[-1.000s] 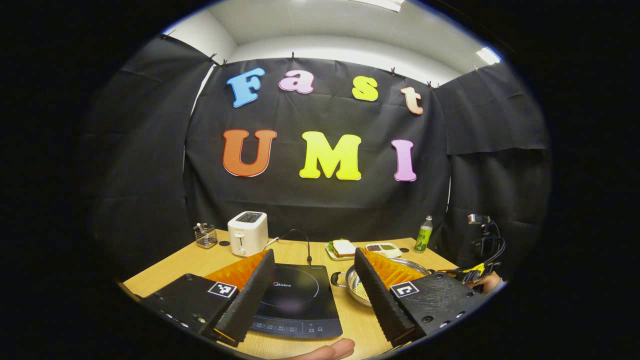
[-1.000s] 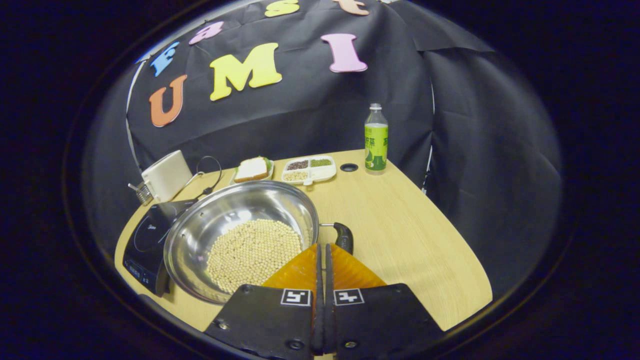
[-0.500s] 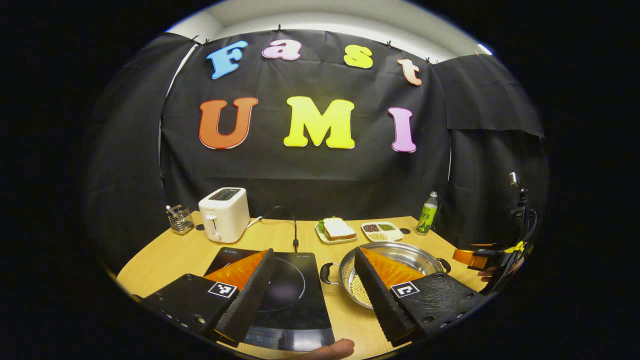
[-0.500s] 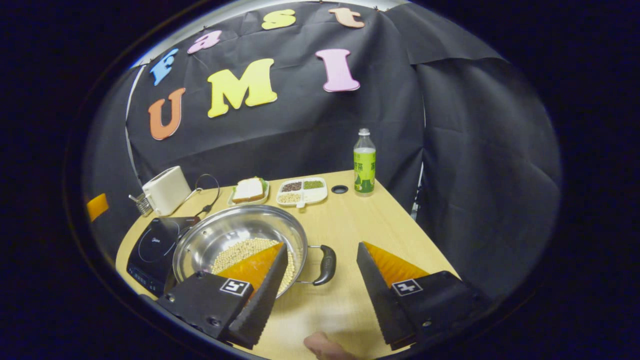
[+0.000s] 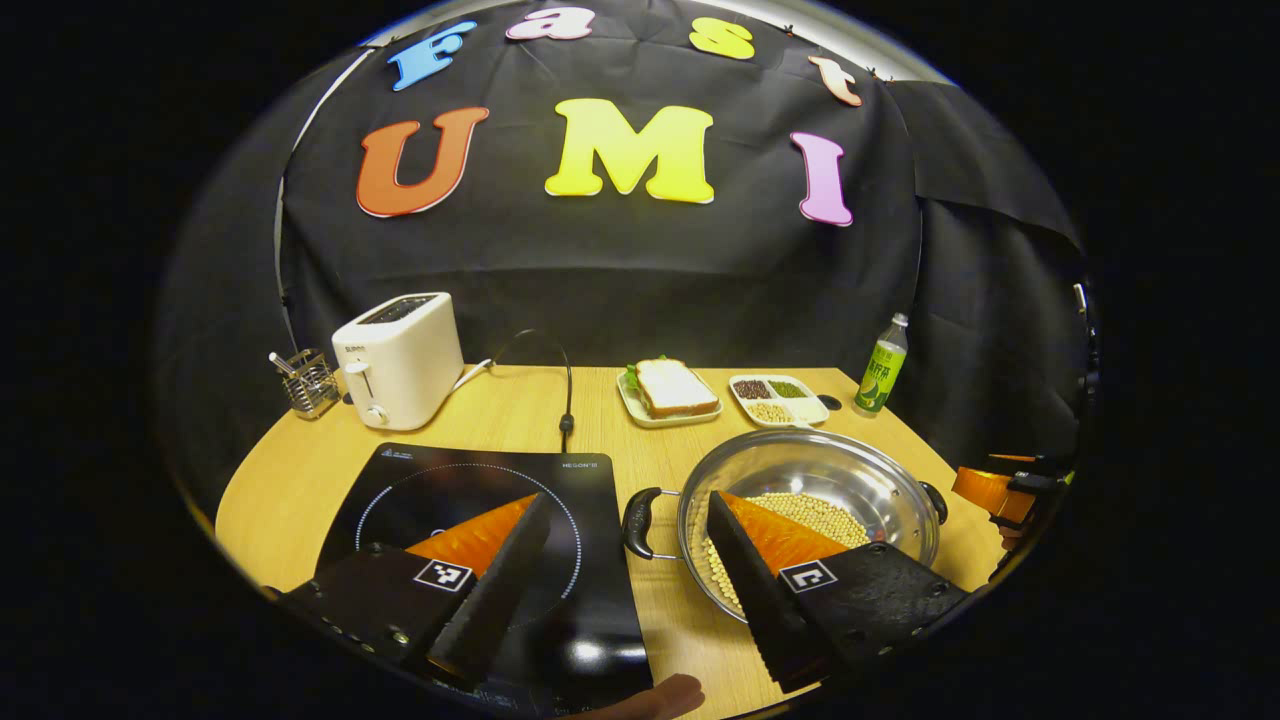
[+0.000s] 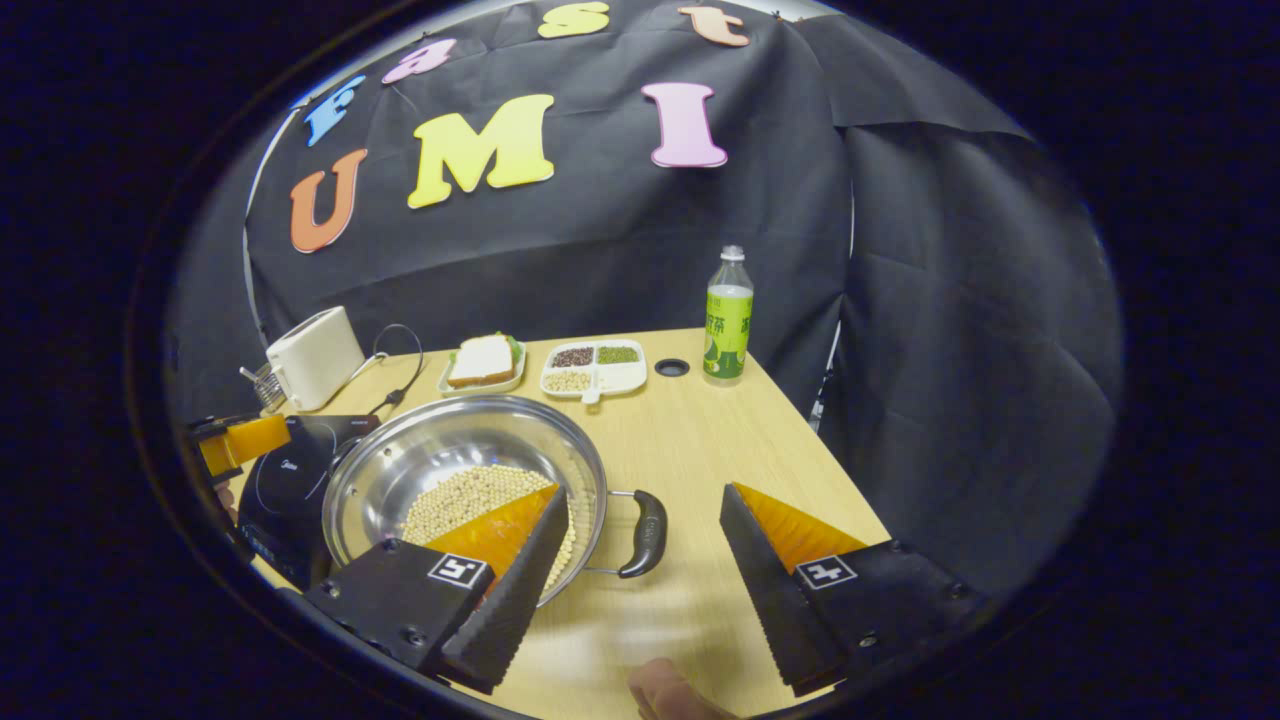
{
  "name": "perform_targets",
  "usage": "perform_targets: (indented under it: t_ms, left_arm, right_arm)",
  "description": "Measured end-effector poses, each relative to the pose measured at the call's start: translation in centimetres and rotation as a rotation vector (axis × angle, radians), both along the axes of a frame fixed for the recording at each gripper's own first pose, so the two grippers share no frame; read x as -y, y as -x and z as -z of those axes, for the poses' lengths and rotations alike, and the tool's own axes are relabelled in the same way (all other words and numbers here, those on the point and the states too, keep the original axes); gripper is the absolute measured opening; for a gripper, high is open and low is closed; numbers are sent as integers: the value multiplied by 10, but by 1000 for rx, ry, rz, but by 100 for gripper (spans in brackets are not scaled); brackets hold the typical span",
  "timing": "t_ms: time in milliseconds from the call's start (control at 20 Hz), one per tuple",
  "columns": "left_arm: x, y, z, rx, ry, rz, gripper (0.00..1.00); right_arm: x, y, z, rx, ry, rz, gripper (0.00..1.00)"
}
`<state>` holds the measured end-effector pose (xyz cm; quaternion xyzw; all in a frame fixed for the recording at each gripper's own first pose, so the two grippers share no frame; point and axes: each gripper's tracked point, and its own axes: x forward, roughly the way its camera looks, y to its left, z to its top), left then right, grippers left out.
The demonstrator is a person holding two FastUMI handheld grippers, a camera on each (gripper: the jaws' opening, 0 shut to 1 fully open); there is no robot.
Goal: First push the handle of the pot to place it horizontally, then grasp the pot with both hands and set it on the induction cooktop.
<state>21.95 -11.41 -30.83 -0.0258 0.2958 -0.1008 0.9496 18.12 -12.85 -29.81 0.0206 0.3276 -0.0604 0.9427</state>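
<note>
- Left gripper view: the left gripper hangs with its jaws spread wide and nothing between them; the left-hand black loop handle of the pot lies in the gap ahead of the fingers, untouched; one finger sits over the black glass induction cooktop, the other over the pot's near rim
- Right gripper view: the right gripper is likewise wide apart and empty; the right-hand black loop handle sits just ahead, between its fingers, not yet pinched; a fingertip of the person's hand shows at the bottom edge
- The shallow stainless-steel pot, with a layer of pale soybeans in its bottom, stands on the light wooden table just beside the cooktop and apart from it
- By my reading, both handles now lie level, so the pushing step looks finished and the two-handed grasp is the step in hand
- The next move calls for each gripper to ease forward until a handle sits well inside the jaws, then close together; the lift wants to stay level so the beans do not slide, and the carry goes sideways toward the cooktop's ring
- Farther back stand a white toaster, a plate with a sandwich, a white divided dish of grains and a green-labelled bottle, all well apart from the path
</note>
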Motion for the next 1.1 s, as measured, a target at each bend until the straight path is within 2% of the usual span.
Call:
perform_targets:
  t_ms: [450,650,800,900,1100]
  left_arm:
    - [22,-19,52,-120,-52,56,95]
    - [29,-21,62,-144,-57,70,95]
    - [39,-16,74,-186,-50,87,95]
    - [39,-18,75,-175,-83,88,96]
    - [38,-22,78,-162,-97,68,91]
  right_arm:
    - [-6,-4,60,-149,-88,28,97]
    - [-9,-9,72,-166,-107,15,99]
    - [-6,-17,73,-155,-81,3,93]
    - [-7,-22,76,-166,-71,-15,88]
    - [-7,-34,81,-180,-97,-42,79]
